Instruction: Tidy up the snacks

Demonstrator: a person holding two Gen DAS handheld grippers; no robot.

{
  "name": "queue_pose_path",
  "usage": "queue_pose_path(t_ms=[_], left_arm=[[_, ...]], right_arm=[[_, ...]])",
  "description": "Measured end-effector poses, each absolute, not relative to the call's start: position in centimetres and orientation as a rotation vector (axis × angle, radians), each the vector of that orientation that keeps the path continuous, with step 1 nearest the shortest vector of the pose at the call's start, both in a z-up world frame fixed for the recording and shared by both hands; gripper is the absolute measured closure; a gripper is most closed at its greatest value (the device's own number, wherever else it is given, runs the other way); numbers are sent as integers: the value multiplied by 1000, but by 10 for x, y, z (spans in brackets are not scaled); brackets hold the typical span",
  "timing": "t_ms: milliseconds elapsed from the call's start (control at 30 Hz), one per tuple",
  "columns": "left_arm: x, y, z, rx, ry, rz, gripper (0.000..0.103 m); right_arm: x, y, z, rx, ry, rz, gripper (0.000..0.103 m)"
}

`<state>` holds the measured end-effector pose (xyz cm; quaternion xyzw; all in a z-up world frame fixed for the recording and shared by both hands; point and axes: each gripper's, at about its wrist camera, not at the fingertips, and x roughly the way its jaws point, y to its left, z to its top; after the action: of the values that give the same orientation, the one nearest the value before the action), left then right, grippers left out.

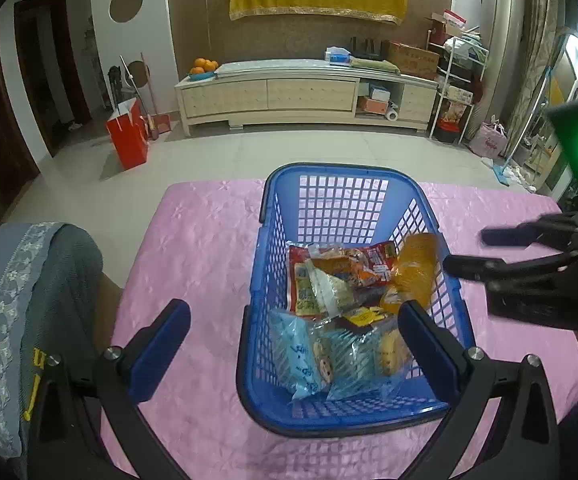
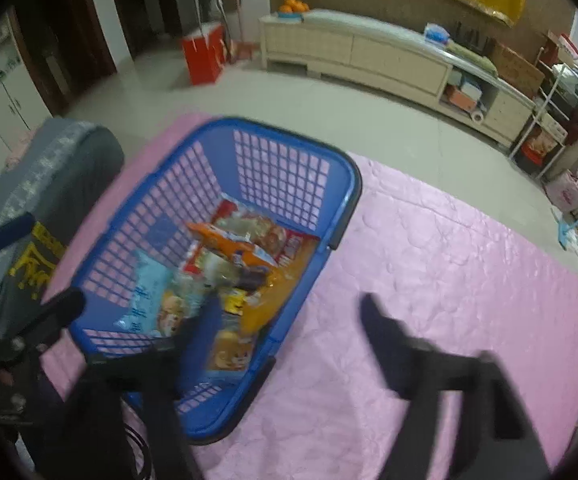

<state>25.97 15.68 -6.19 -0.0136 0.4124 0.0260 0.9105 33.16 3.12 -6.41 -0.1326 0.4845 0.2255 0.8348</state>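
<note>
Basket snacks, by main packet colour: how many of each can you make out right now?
In the blue basket, partly piled, so approximate:
Light blue packets: 2
Orange packets: 2
Red packet: 1
Yellow packet: 1
Total: 6 visible; more may be hidden.

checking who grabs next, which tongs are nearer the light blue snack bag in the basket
Left. The left tongs hang open over the near end of the blue basket, their right finger beside the light blue snack bag. The right tongs, also open, straddle the basket's right wall, further from it.
</note>
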Motion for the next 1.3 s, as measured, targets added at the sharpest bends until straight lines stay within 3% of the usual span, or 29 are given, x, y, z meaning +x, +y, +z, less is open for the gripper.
queue_pose_path(t_ms=[333, 733, 1300], left_arm=[[206, 137, -39, -43, 765, 41, 0], [97, 95, -13, -88, 559, 12, 0], [-1, 56, 4, -108, 441, -29, 0]], right_arm=[[263, -7, -17, -260, 869, 480, 21], [146, -61, 8, -224, 611, 375, 0], [30, -99, 20, -120, 470, 265, 0]])
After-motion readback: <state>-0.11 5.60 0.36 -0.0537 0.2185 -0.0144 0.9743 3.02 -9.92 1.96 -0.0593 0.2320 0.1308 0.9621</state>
